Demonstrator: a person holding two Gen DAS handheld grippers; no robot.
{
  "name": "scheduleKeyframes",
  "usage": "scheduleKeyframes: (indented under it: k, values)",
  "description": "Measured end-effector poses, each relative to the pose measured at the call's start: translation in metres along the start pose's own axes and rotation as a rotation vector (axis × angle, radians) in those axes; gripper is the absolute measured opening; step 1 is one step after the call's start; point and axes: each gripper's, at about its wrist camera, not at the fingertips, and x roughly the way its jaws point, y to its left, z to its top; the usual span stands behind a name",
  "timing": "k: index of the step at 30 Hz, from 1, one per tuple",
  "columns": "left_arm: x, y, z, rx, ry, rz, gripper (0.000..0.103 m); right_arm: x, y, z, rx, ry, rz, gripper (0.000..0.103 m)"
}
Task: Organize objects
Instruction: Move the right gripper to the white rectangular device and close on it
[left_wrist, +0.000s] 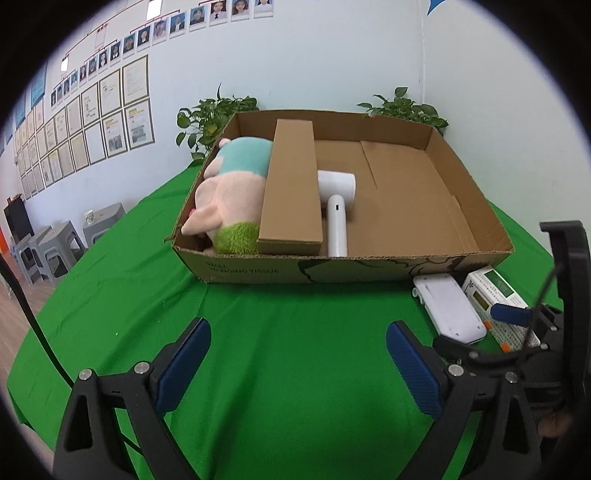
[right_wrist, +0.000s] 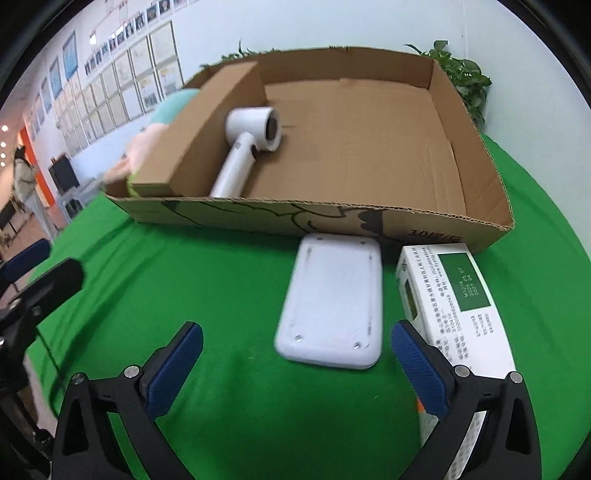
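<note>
A shallow cardboard tray (left_wrist: 369, 271) (right_wrist: 476, 173) lies on the green cloth. Inside it, from left to right, lie a plush toy (left_wrist: 225, 199) (right_wrist: 147, 147), a long brown carton (left_wrist: 291, 192) (right_wrist: 192, 136) and a white hair dryer (left_wrist: 336, 206) (right_wrist: 247, 147). In front of the tray rest a flat white device (left_wrist: 452, 310) (right_wrist: 332, 302) and a white box with a green label (left_wrist: 495, 295) (right_wrist: 450, 295). My left gripper (left_wrist: 297, 350) hangs open over bare cloth. My right gripper (right_wrist: 295, 354) is open, just short of the near end of the white device, its right finger over the box's edge.
The green cloth (left_wrist: 258, 332) covers a round table. Potted plants (left_wrist: 210, 114) (right_wrist: 461, 74) stand behind the tray against the wall. Grey stools (left_wrist: 55, 247) sit on the floor at the left. A person (right_wrist: 22, 177) stands far off at the left.
</note>
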Motion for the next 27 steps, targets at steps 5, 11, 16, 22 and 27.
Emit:
scheduleKeyframes:
  k: [5,11,16,22,27]
  values:
    - [0.005,0.006,-0.004,-0.008,0.012,-0.011,0.097,0.025,-0.003,0.010,-0.027,0.038,-0.079,0.098]
    - [0.008,0.011,-0.004,-0.013,0.019,-0.031,0.097,0.048,0.005,0.014,-0.052,0.096,-0.102,0.071]
    - [0.012,0.014,-0.003,-0.018,0.030,-0.048,0.097,0.049,0.006,0.008,-0.045,0.086,-0.083,0.066]
    - [0.010,0.013,-0.004,-0.006,0.061,-0.141,0.097,0.026,0.031,-0.023,-0.032,0.120,0.033,0.065]
    - [0.021,0.012,-0.008,-0.068,0.175,-0.375,0.097,0.010,0.028,-0.044,0.046,0.116,0.046,0.093]
